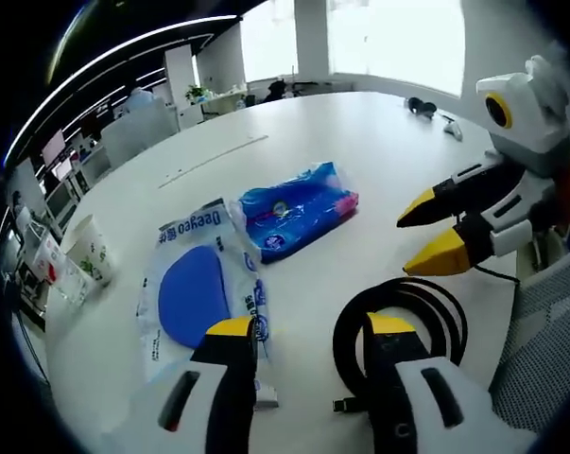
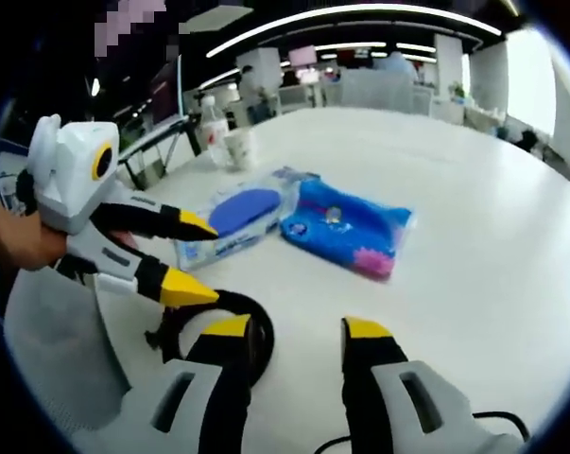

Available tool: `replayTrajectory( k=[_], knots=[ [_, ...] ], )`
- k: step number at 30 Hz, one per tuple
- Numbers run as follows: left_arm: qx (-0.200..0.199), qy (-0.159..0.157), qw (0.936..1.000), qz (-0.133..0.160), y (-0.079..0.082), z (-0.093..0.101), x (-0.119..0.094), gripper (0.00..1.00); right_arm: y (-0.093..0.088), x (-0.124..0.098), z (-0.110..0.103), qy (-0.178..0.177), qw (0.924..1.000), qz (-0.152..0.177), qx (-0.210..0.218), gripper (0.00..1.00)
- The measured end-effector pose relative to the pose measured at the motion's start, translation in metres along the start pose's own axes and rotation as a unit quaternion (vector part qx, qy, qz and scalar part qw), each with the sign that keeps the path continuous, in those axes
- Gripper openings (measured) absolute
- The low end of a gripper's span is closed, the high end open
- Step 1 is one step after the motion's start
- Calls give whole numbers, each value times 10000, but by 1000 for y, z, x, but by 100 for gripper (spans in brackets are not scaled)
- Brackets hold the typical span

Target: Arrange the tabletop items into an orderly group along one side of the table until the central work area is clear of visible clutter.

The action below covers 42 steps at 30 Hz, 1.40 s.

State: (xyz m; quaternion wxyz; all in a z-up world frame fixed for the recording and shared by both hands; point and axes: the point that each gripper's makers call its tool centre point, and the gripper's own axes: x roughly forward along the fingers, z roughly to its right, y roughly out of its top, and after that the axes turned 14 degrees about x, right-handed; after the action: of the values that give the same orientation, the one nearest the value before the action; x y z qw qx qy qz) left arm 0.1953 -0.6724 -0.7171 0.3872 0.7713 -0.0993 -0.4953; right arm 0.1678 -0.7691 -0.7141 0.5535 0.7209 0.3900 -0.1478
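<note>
Our left gripper (image 1: 303, 340) jaws spread, empty, low centre of left gripper view, over coiled black cable (image 1: 403, 326). Right gripper (image 2: 294, 336) jaws likewise spread, nothing pinched. Above them on the bench (image 1: 360, 142): white tissue pack (image 1: 204, 284), blue wipes pouch (image 1: 294, 213). We judge both packs light, soft, slippery film; best pinched at an edge seam

a clear plastic packet (image 1: 201, 288) with a blue disc inside lies on the white worktop (image 1: 360, 151), blue lettering along its edge reading "deegeo"; print on the blue pack (image 1: 294, 213) beside it is too small to read.
</note>
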Motion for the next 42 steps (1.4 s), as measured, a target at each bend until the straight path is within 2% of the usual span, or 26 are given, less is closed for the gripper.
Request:
replayTrajectory(
  k=[12, 19, 42],
  knots=[
    [-75, 64, 9999, 47, 5, -8, 6, 44, 11, -4, 15, -109, 9997, 164, 136, 34],
    [-228, 159, 9996, 110, 8, -16, 9, 45, 20, -3, 20, -131, 9995, 276, 123, 39],
    [-554, 310, 9979, 138, 13, -34, 24, 38, 38, 3, 43, -202, 9989, 380, 210, 38]
  ],
)
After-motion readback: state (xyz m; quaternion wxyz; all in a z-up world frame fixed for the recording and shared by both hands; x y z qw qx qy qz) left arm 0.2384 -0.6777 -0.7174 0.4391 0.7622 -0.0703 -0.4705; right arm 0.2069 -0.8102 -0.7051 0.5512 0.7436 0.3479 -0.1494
